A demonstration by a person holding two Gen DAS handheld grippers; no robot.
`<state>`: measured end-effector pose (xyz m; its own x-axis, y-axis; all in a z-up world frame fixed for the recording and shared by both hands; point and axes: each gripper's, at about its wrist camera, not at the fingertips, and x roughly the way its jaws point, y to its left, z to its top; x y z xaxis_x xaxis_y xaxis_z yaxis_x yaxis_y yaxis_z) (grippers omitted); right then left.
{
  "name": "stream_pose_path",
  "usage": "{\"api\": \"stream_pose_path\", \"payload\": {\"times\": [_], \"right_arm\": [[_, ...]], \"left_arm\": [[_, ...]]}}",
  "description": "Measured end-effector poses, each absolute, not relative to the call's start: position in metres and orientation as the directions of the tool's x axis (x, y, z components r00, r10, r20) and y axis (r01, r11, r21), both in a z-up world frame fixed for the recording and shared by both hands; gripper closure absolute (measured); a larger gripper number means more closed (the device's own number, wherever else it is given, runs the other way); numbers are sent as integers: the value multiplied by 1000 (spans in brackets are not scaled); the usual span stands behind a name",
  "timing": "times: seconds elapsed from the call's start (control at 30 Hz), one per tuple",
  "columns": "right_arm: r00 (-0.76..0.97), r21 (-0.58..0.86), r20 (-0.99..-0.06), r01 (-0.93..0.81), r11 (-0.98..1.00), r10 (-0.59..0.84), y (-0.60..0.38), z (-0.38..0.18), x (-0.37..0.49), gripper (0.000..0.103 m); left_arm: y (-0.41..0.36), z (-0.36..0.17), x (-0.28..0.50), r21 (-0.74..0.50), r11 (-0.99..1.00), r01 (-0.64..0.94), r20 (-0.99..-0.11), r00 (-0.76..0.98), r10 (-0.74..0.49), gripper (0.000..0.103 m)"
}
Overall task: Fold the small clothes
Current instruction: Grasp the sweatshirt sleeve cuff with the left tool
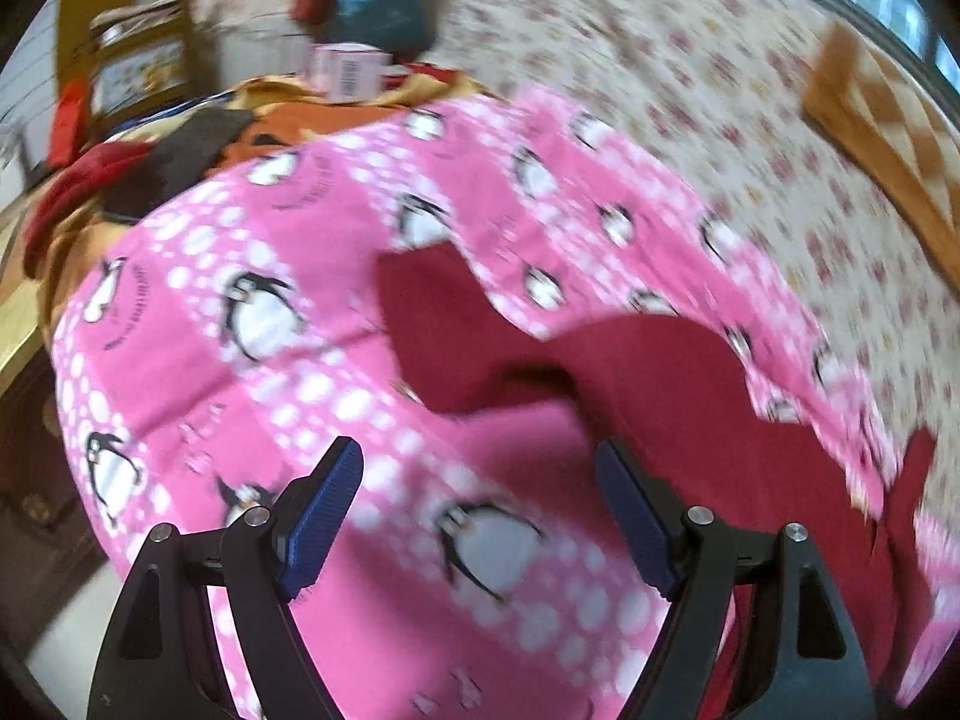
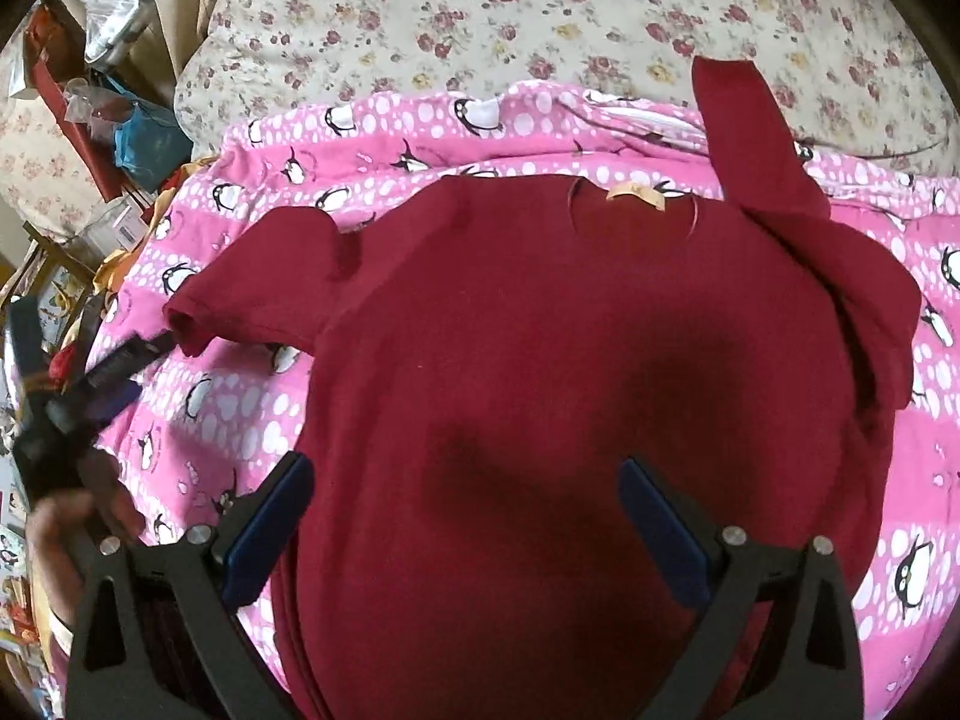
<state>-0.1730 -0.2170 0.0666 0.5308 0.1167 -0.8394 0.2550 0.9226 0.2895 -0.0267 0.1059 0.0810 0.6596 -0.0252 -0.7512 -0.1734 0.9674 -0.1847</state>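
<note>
On the flowered bedsheet (image 2: 540,18) lies a pink penguin-print blanket (image 2: 252,408), and spread flat on that blanket is the dark red T-shirt (image 2: 540,360), neck away from the right wrist camera. The right gripper (image 2: 462,468) hangs just over the shirt's lower body with its jaws apart and nothing between the blue pads (image 2: 264,534); whether the tips touch the cloth I cannot tell. The left gripper (image 1: 480,456) also stands with jaws wide apart and empty, over the blanket just beside the shirt's left sleeve (image 1: 432,324). In the right wrist view that same gripper shows as a dark blur at the left edge, its tips near the sleeve's cuff, with part of a hand (image 2: 54,534) behind it.

The left wrist view is smeared, so the penguins and the clutter at the bed's far side are hard to read. The shirt's hem is cut off at the bottom of the right wrist view. The right sleeve (image 2: 756,138) is partly folded, its end standing up over the blanket.

The shirt is a soft matte knit with a small tan label (image 2: 636,195) at the collar. The blanket looks fleecy, banded with white dots. A wooden board (image 1: 870,138) with a checked pattern rests on the sheet farther off.
</note>
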Motion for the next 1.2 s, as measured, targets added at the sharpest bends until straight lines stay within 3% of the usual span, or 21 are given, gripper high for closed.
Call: {"api": "stream_pose_path", "payload": {"times": [0.07,0.2,0.4,0.53,0.97,1.2], "right_arm": [[528,290,-840,247,925,123,-217,65,-172,0],[526,272,-842,229,935,116,-218,63,-171,0],[518,221,-852,228,948,74,-224,58,-174,0],[502,244,-861,257,935,87,-235,49,-177,0],[470,252,-876,262,931,105,-235,33,-173,0],[463,258,-880,276,926,107,-235,29,-175,0]], "left_arm": [[119,80,-17,-192,958,-211,-755,656,-6,42],[135,68,14,-164,950,-267,-799,601,31,58],[155,50,54,-104,932,-348,-823,557,116,59],[166,28,71,-152,916,-372,-851,521,71,59],[145,16,77,-63,947,-315,-847,518,116,61],[136,15,83,-99,962,-255,-842,536,56,103]]}}
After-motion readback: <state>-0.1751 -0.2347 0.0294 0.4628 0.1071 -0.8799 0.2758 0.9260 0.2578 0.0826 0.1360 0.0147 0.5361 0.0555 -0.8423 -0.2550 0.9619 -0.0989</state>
